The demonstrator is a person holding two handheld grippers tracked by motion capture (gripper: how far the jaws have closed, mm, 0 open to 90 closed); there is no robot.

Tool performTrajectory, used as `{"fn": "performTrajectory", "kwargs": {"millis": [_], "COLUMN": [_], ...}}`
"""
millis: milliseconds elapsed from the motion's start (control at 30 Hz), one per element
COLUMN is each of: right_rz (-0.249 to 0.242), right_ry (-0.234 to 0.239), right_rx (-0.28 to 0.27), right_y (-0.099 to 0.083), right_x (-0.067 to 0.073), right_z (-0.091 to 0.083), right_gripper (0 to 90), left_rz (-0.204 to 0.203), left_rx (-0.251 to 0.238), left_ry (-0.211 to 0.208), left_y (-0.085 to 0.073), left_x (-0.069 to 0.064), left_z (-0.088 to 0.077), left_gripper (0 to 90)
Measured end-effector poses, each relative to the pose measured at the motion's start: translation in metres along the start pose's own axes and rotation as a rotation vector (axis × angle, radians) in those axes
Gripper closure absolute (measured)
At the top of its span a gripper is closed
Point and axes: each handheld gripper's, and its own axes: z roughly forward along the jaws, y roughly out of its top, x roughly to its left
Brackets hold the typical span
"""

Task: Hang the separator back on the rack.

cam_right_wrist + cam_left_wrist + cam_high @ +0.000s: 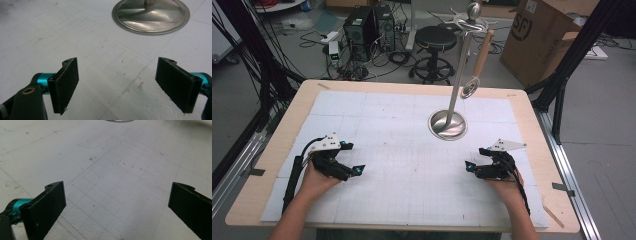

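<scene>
A metal utensil stand (pixel 448 125) with a round base (pixel 150 15) and a tall pole stands on the white gridded mat (pixel 402 150), right of centre. A wooden-handled strainer (pixel 477 70) hangs from a hook at its top. My left gripper (pixel 357 170) rests low over the mat at front left, open, with nothing between its jaws; in its own view the left gripper (pixel 117 197) looks over bare mat. My right gripper (pixel 469 166) sits at front right, open and empty. The right gripper (pixel 117 80) points toward the stand's base, a short way from it.
The mat lies on a wooden table (pixel 277 150). Beyond the far edge stand a black stool (pixel 434 50), computer cases (pixel 367 25) with cables and a cardboard box (pixel 544 35). Black frame posts (pixel 562 85) rise at the right, with dark cables along the left.
</scene>
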Motion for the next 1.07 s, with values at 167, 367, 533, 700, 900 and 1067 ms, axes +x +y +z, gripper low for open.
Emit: {"fn": "performTrajectory", "kwargs": {"millis": [167, 367, 533, 700, 900, 1067], "right_rz": [-0.003, 0.007, 0.019, 0.027, 0.026, 0.027], "right_ry": [0.004, -0.007, -0.013, -0.007, -0.009, -0.009], "right_rx": [0.001, -0.003, -0.004, 0.01, 0.01, 0.016], "right_y": [0.0001, -0.0009, -0.0021, -0.0037, -0.0039, -0.0042], "right_x": [0.0001, -0.0016, -0.0046, -0.0065, -0.007, -0.0075], "right_z": [0.0012, -0.002, -0.0021, -0.0012, -0.0007, 0.0003], "right_gripper": [18.0, 18.0, 17.9, 17.8, 17.8, 17.8], "left_rz": [0.004, 0.009, 0.003, 0.001, 0.006, -0.002], "left_rx": [0.01, 0.027, 0.035, 0.047, 0.06, 0.058], "left_ry": [-0.003, -0.008, -0.004, 0.0, 0.0, 0.005], "left_y": [-0.0007, -0.0025, -0.0031, -0.0041, -0.0045, -0.0046], "left_x": [0.0003, -0.0013, -0.0006, 0.0003, 0.0, 0.0011], "left_z": [0.0017, 0.0043, 0.0049, 0.0062, 0.0073, 0.0064], "left_gripper": [1.8, 1.9, 1.9, 1.8, 1.9, 1.9]}}
